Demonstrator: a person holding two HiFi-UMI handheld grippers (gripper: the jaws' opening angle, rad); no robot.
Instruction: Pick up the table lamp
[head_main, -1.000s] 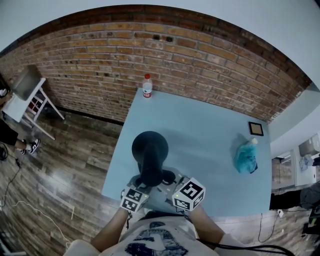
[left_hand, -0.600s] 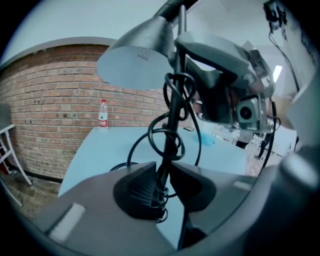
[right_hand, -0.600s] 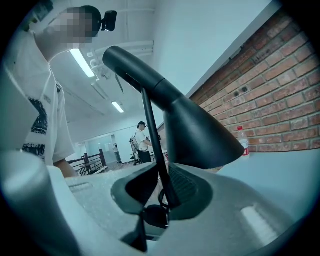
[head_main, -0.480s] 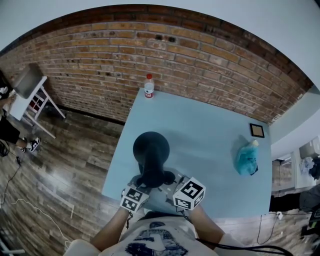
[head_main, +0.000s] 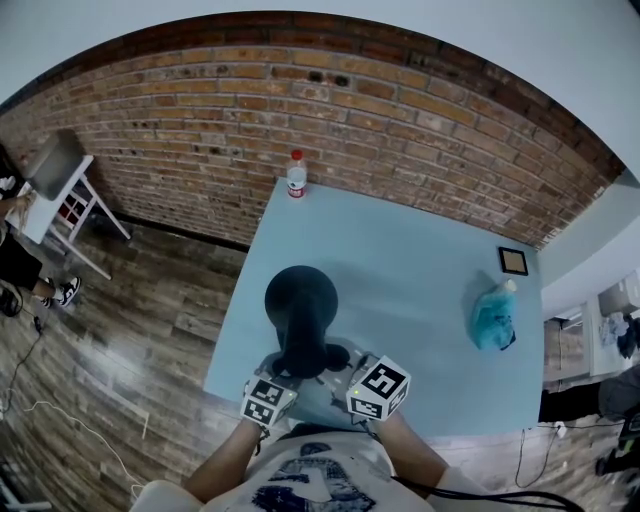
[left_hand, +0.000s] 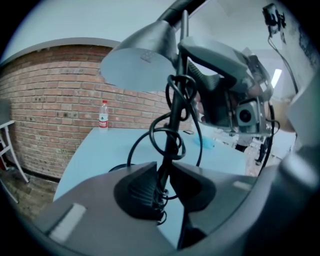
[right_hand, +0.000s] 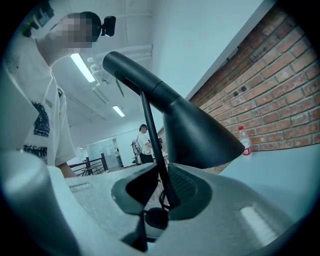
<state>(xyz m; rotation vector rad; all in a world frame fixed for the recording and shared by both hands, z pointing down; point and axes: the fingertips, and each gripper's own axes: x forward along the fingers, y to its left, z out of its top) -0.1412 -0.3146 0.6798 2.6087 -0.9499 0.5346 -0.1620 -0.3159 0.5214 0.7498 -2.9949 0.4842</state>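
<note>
Table lamp (head_main: 300, 305): one, upright by the near edge of the table (head_main: 420, 250). Step in hand: securing the grasp; lift not begun. Left hand-held gripper (left_hand: 164, 172) is closing on the cord-wrapped stem, and its pads appear to touch it. Right hand-held gripper (right_hand: 161, 186) pinches the same stem. Next move, as judged: firm both grips, then raise straight with the base level. Also counted: one bottle (head_main: 296, 173), one teal bag (head_main: 492, 315), one small frame (head_main: 512, 258).

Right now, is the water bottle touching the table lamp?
Apart. The head view shows bare table between the water bottle and the table lamp.
</note>
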